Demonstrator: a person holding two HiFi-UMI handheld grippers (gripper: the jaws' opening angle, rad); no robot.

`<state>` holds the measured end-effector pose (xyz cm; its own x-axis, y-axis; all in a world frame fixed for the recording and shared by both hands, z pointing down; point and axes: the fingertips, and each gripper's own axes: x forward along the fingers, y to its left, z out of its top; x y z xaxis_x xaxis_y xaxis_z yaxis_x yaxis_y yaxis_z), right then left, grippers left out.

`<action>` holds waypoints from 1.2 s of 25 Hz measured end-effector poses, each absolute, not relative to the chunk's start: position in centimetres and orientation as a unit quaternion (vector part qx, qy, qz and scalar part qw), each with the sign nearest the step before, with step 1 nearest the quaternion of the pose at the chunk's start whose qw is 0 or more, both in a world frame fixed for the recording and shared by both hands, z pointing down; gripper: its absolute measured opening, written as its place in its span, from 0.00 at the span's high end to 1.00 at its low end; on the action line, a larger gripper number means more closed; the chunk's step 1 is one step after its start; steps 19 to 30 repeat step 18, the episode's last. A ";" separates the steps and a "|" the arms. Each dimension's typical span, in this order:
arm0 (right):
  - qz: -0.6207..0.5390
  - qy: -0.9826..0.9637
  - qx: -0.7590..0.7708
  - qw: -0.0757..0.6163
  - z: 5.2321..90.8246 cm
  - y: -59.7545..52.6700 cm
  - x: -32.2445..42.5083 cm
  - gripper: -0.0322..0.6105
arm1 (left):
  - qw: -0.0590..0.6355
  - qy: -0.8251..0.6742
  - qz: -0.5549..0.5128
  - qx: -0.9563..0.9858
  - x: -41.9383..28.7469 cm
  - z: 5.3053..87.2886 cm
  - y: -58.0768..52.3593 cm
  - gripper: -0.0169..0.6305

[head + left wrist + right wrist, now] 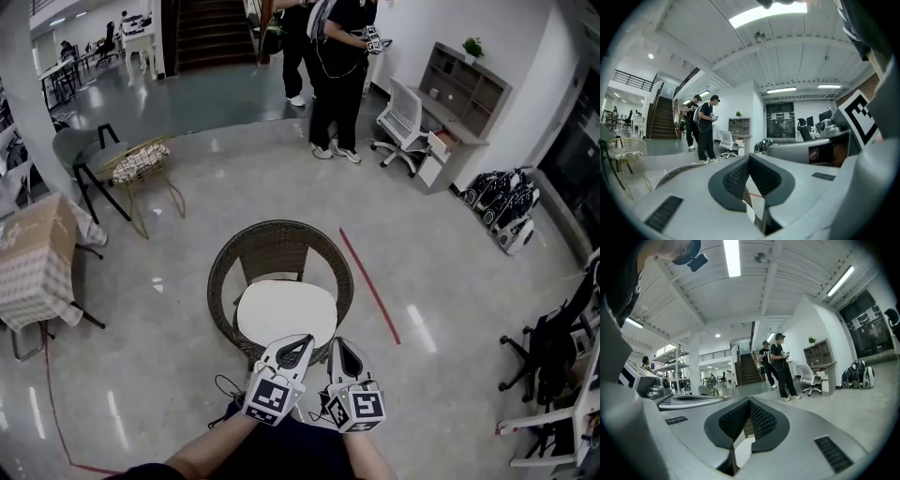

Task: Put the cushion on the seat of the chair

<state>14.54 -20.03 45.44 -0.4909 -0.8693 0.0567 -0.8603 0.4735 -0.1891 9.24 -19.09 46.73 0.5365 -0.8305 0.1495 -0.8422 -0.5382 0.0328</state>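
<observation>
White cushion (286,312) lies flat on the seat of the round wicker chair (279,246) in head view, with left gripper (302,341) and right gripper (339,345) side by side over its near edge. Left gripper view: jaws pressed together, nothing between them, chair rim beyond. Right gripper view: jaws likewise clenched and empty, cushion showing white below the tips.

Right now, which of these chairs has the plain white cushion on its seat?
The round brown wicker chair, mid-floor: a white cushion covers its seat. The grey chair and white office chair show none.
</observation>
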 end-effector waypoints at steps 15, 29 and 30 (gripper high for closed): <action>-0.113 0.878 -0.465 0.021 46.1 -19.7 12.6 0.98 | 0.069 -0.488 0.064 0.868 8.3 47.7 -19.0 0.96; -0.116 0.873 -0.473 0.032 45.9 -19.9 13.3 0.98 | 0.069 -0.481 0.063 0.872 8.7 47.7 -19.2 0.96; -0.116 0.873 -0.473 0.032 45.9 -19.9 13.3 0.98 | 0.069 -0.481 0.063 0.872 8.7 47.7 -19.2 0.96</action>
